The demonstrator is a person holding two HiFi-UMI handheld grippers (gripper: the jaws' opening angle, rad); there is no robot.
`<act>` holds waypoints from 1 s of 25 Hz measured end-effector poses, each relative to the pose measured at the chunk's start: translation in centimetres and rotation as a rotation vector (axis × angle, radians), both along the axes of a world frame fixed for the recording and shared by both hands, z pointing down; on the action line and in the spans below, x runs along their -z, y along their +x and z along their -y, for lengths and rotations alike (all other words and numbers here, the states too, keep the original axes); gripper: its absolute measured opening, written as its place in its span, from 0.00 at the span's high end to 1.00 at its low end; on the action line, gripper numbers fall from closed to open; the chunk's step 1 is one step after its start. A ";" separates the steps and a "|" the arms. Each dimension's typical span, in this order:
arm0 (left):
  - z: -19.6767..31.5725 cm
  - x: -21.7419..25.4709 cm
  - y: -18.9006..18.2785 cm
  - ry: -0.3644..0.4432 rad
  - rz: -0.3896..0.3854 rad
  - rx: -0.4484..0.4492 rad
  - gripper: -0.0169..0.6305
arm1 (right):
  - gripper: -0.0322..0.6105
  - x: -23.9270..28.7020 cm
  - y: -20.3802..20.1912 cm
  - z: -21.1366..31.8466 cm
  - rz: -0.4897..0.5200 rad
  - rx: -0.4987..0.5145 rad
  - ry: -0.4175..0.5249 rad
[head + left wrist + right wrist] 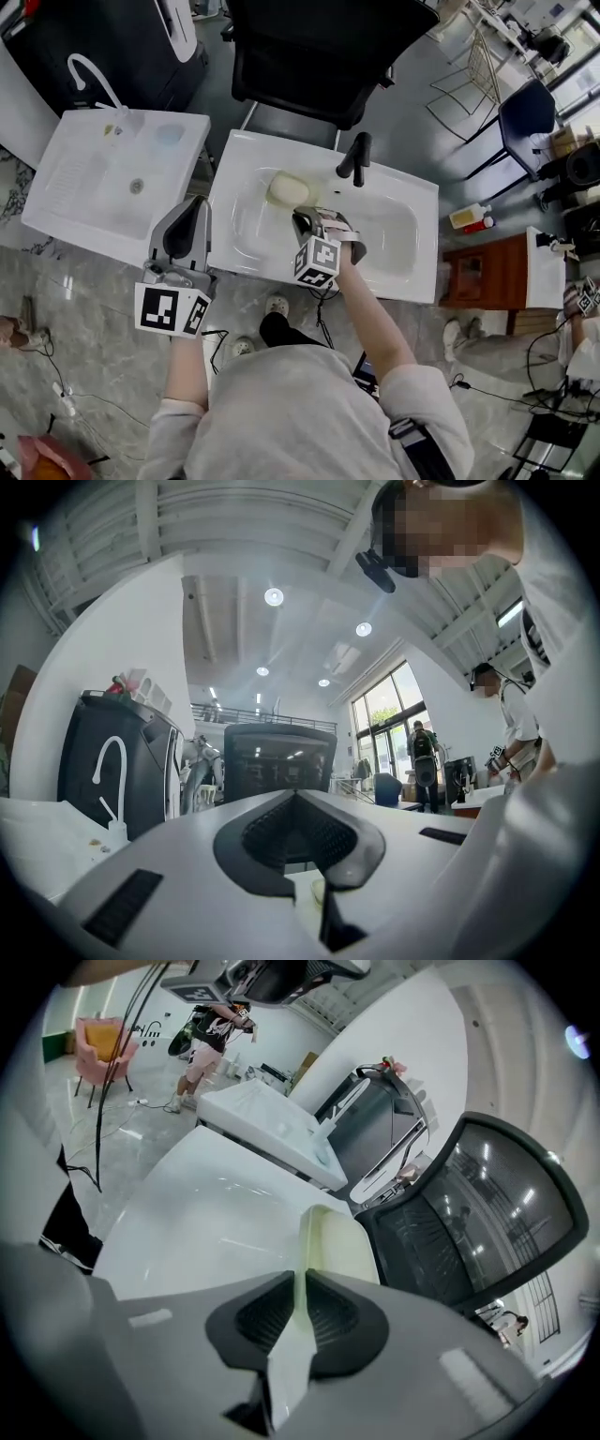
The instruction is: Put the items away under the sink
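Right gripper (301,219) is down in the basin of the middle white sink (412,202), centre of the head view, and in its own view the jaws are pinched on the near edge of the pale yellow pad (289,190), which lies on the basin floor just below the black tap (356,157). It's only an edge grip, so I'd lift slowly and straight up, clear the front rim, then bring it low towards the space under the sink, which no view shows. Left gripper (195,208) hangs at the sink's left rim, jaws pressed together on nothing; I'd free it to open any door below. Writing: none I can read, only square patterns on the marker cubes (317,263).
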State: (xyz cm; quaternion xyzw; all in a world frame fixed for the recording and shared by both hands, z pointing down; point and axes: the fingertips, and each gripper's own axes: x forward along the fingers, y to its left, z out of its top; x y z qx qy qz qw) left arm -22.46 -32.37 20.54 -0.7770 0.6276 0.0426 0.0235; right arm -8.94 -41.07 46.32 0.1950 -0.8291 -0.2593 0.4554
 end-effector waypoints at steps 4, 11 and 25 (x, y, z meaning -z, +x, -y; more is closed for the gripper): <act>-2.4 0.2 0.3 0.008 -0.001 -0.038 0.96 | 0.88 1.8 0.6 -2.9 0.025 -0.038 0.020; -7.4 0.4 0.6 0.008 -0.010 -0.099 0.96 | 0.88 3.6 1.9 -8.9 0.042 -0.101 0.031; -14.0 0.1 2.4 0.022 -0.010 -0.226 0.96 | 0.88 3.9 4.4 -18.9 0.061 -0.203 0.053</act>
